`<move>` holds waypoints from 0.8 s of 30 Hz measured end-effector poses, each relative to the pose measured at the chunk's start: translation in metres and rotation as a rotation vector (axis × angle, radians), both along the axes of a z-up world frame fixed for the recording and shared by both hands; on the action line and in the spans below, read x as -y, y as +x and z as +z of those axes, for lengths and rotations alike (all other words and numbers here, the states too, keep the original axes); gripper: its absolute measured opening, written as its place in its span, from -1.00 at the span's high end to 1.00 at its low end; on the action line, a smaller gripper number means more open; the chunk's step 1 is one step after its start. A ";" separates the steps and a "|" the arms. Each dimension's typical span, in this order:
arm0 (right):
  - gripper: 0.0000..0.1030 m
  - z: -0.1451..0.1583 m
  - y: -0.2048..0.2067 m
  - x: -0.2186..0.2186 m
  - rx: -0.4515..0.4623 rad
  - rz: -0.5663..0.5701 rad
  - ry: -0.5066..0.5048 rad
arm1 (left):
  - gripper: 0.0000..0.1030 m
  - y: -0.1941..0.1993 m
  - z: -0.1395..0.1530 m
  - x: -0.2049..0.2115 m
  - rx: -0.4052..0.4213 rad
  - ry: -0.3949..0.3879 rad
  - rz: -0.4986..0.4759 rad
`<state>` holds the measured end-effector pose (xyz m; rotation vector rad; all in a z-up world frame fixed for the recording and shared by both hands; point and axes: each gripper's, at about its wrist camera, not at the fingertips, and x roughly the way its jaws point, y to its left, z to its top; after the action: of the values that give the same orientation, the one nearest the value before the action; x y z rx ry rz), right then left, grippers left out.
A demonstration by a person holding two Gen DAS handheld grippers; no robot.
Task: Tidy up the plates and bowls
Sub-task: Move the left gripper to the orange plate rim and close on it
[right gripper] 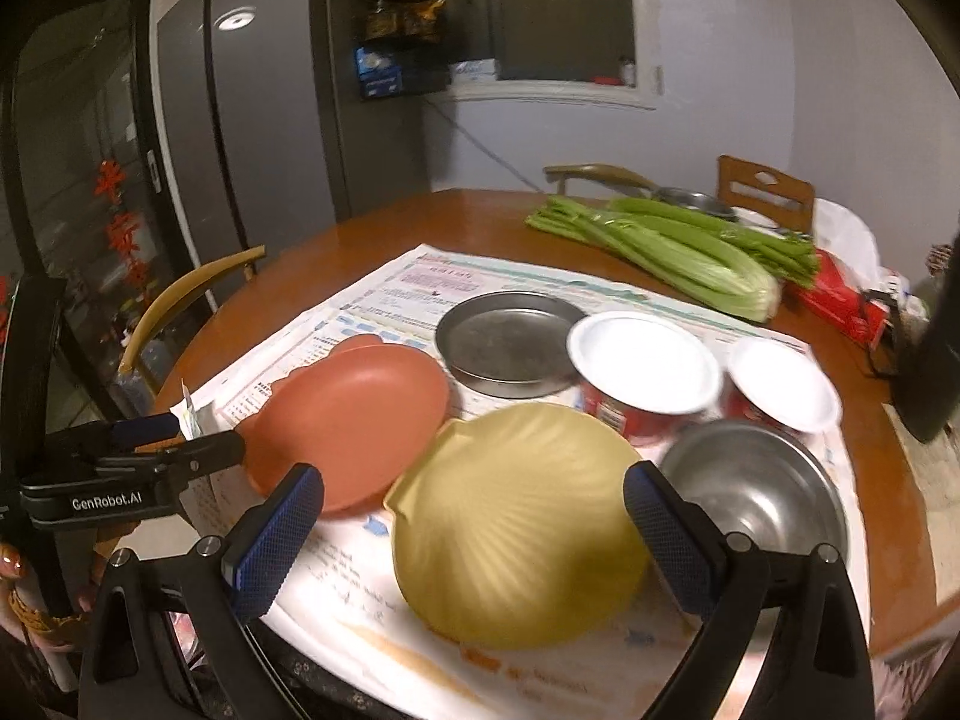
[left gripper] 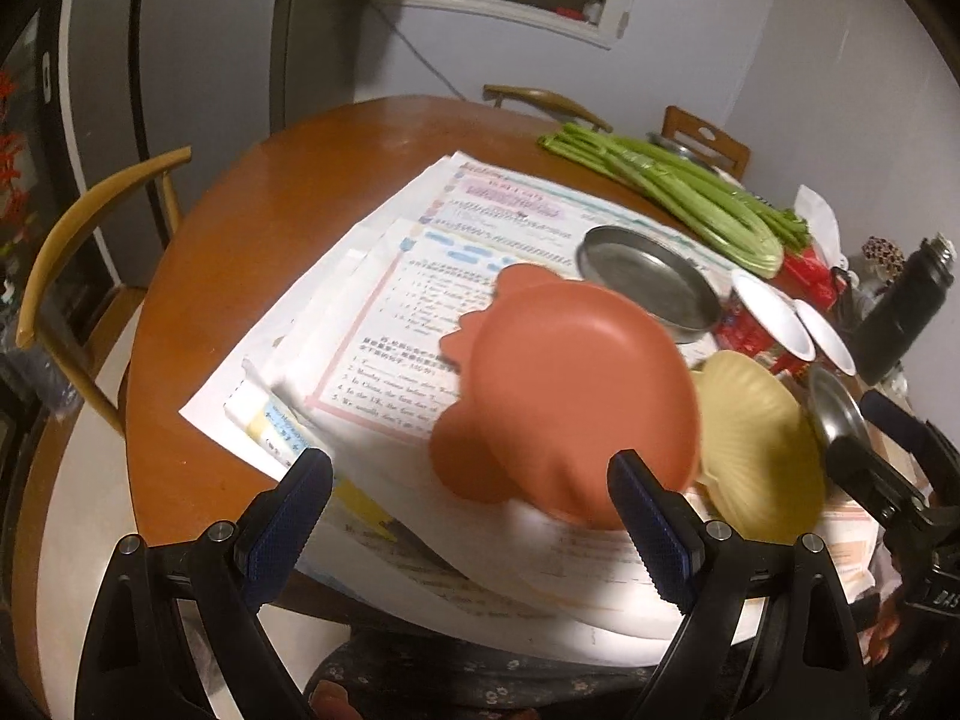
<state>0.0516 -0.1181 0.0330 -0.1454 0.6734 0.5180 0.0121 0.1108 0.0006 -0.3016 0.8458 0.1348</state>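
An orange-red plate (left gripper: 570, 396) lies on paper sheets, just ahead of my open, empty left gripper (left gripper: 474, 516); it also shows in the right wrist view (right gripper: 354, 420). A yellow shell-shaped plate (right gripper: 516, 528) lies between the fingers of my open right gripper (right gripper: 474, 540) and shows in the left wrist view (left gripper: 756, 444). A steel plate (right gripper: 510, 342) sits behind. Two white-rimmed red bowls (right gripper: 645, 366) (right gripper: 783, 387) stand at the right, and a steel bowl (right gripper: 756, 492) sits by the right finger. The left gripper shows at the left in the right wrist view (right gripper: 204, 450).
Paper sheets (right gripper: 396, 282) cover the round wooden table (left gripper: 252, 228). Celery (right gripper: 678, 252) and a red packet (right gripper: 840, 294) lie at the far right. A dark bottle (left gripper: 900, 312) stands at the right edge. Chairs (left gripper: 78, 252) surround the table.
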 end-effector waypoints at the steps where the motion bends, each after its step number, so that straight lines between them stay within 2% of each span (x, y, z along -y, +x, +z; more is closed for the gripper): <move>1: -0.96 -0.002 0.005 -0.006 -0.003 0.011 -0.015 | -0.82 0.002 -0.001 -0.001 -0.003 -0.006 -0.003; 7: -0.90 -0.013 0.035 -0.032 -0.042 0.067 -0.081 | -0.82 0.018 -0.004 -0.007 -0.026 -0.020 -0.003; 10: -0.81 -0.020 0.049 -0.048 -0.024 0.064 -0.152 | -0.82 0.024 -0.007 -0.008 -0.048 -0.023 0.004; 14: -0.49 -0.032 0.067 -0.063 -0.085 0.090 -0.181 | -0.81 0.031 -0.010 -0.003 -0.064 -0.005 -0.010; 17: -0.39 -0.039 0.078 -0.069 -0.129 0.116 -0.177 | -0.81 0.034 -0.007 -0.002 -0.060 -0.005 -0.021; 21: -0.31 -0.047 0.089 -0.076 -0.138 0.116 -0.193 | -0.79 0.039 -0.002 -0.004 -0.044 0.021 -0.006; 22: -0.26 -0.048 0.091 -0.076 -0.141 0.123 -0.190 | -0.73 0.040 -0.001 -0.005 -0.039 0.025 -0.004; 24: -0.24 -0.048 0.093 -0.079 -0.138 0.128 -0.188 | -0.39 0.044 -0.004 -0.006 -0.048 0.013 -0.018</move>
<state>0.1441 -0.0389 -0.0154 -0.3335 0.8519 0.5911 0.0557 0.1167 -0.0034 -0.2800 0.8950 0.1312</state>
